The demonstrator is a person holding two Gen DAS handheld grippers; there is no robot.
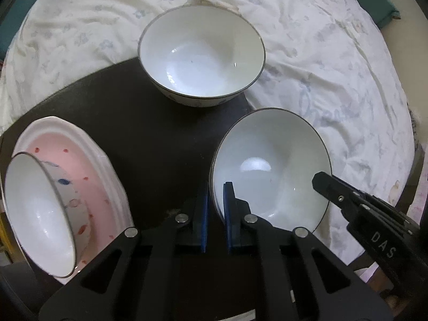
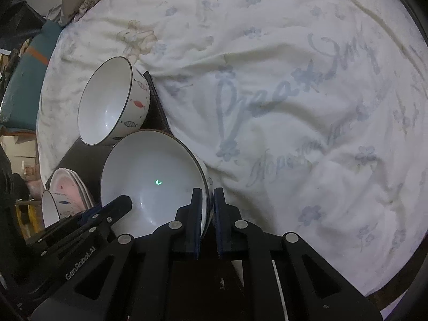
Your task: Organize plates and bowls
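While clamped from two sides: near bowl (image 1: 270, 171) (image 2: 152, 176), white inside with a thin dark rim, tilted, over the edge where dark table meets quilt.

Left tongs (image 1: 216, 208) (image 2: 121, 202): blue pads closed on the near bowl's left rim, one pad inside the bowl, one outside.

Right tongs (image 2: 208, 208) (image 1: 321, 182): pads pinched on the opposite rim of the same bowl, again one inside and one outside; from the left camera, only a black tip reaching over the rim.

Far bowl (image 1: 200, 53) (image 2: 107, 101): upright at the table's far edge, well apart from the near bowl; empty, white inside, small fish painted in red and blue on the outer wall.

Pink plates (image 1: 93, 165) (image 2: 69, 184): short stack at the table's left side, pale rims, pink centre with red specks.

Third bowl (image 1: 37, 214) (image 2: 49, 208): resting on the top plate, same fish pattern, empty.

Dark table (image 1: 149, 133) (image 2: 88, 160): dark brown surface under the plates and the far bowl.

Quilt (image 1: 334, 67) (image 2: 294, 107): rumpled, cream, with faded blue flowers and script lettering, filling the space behind and to the right of the table.
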